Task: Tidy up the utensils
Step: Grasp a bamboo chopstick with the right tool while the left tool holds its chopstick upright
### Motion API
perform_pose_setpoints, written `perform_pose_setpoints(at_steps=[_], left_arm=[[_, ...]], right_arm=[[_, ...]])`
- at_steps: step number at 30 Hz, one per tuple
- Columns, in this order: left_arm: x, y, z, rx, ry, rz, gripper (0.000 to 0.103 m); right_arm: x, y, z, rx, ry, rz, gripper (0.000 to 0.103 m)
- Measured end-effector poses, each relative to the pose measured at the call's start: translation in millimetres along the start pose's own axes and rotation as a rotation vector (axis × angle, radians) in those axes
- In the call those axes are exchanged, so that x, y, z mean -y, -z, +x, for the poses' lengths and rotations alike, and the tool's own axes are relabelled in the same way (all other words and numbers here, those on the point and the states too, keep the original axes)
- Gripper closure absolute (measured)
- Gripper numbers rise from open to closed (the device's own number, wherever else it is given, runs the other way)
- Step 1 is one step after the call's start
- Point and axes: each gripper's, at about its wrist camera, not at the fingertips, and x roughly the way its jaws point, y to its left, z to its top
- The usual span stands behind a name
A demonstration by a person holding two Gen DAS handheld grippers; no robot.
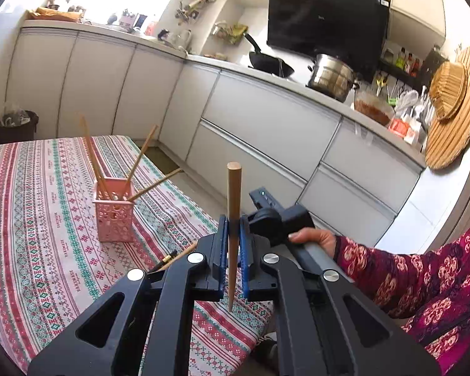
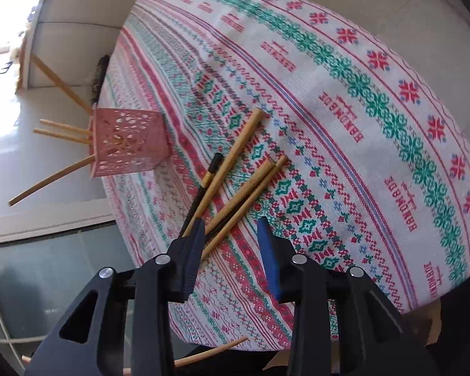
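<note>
My left gripper (image 1: 233,238) is shut on a wooden chopstick (image 1: 233,200), held upright above the patterned tablecloth (image 1: 47,219). A pink perforated holder (image 1: 114,210) stands on the table to the left, with several wooden chopsticks leaning in it. In the right wrist view, my right gripper (image 2: 232,244) is open and empty just above a loose pile of wooden and black chopsticks (image 2: 235,175) lying on the tablecloth (image 2: 360,125). The pink holder (image 2: 130,142) shows there at the left near the table edge.
White kitchen cabinets (image 1: 266,119) run behind the table, with a wok (image 1: 269,62), a steel pot (image 1: 330,75) and clutter on the counter. A dark bin (image 1: 15,127) stands in the far left corner. The person's right hand and patterned sleeve (image 1: 407,275) are at right.
</note>
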Motion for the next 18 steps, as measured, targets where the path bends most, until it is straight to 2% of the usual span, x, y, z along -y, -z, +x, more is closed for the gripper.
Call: perform_pose_setpoints(at_steps=[2,7,10,12,14,18], left_arm=[[3,-6,-25,0.051,-0.001,-0.01,0.097],[15,-16,-70,0.182,0.038,-0.007,0.097],[15,-17,-85,0.233,0.048,-0.006,0.097],[16,-15,-91,0.255,0.055,-0.006,0.097],[18,-17,-96,0.272,0.062,-0.005,0.097],[20,-18,-100,0.287,0.074,-0.004,0.097]], right_arm=[[0,3,8,0.028,0.07,0.023,0.077],[-9,0,17,0.084,0.18,0.059,0.077],[-15,-7,22,0.096,0.254,0.045,0.082],[-21,-11,28,0.111,0.312,0.037,0.09],[-30,-15,35,0.116,0.35,0.024,0.089],[-37,-24,41,0.138,0.371,0.034,0.091]])
